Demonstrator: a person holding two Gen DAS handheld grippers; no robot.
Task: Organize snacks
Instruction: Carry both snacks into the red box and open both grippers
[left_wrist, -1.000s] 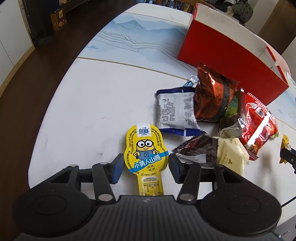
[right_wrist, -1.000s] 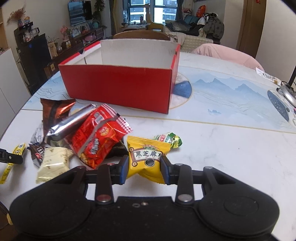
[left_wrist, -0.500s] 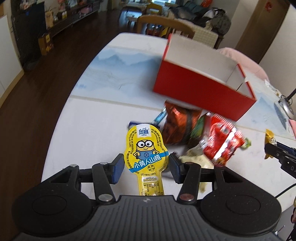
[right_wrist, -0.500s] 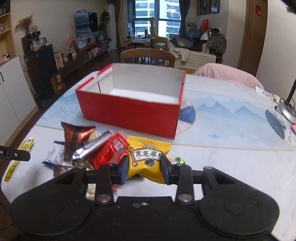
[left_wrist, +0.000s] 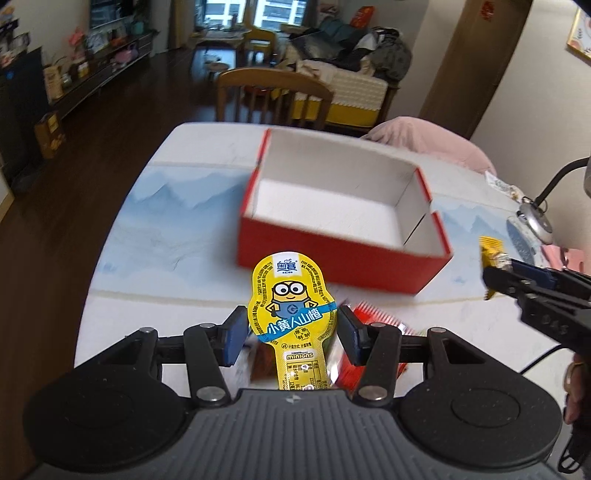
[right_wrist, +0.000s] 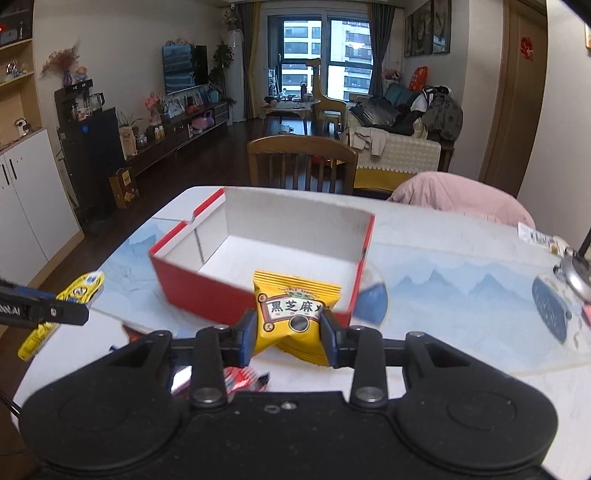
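Observation:
My left gripper is shut on a yellow Minions snack packet and holds it raised above the table, in front of the red box. My right gripper is shut on a yellow sesame snack pouch, raised just before the red box, which is open with a bare white inside. The right gripper with its pouch shows at the right of the left wrist view. The left gripper with the Minions packet shows at the left of the right wrist view.
Leftover snacks, among them a red packet, lie on the white table below the grippers. A wooden chair stands behind the far edge. A pink cushion and a lamp base sit at the right.
Both grippers have risen with their snacks and moved toward the red box, whose inside now shows. The snack pile has dropped below the fingers.

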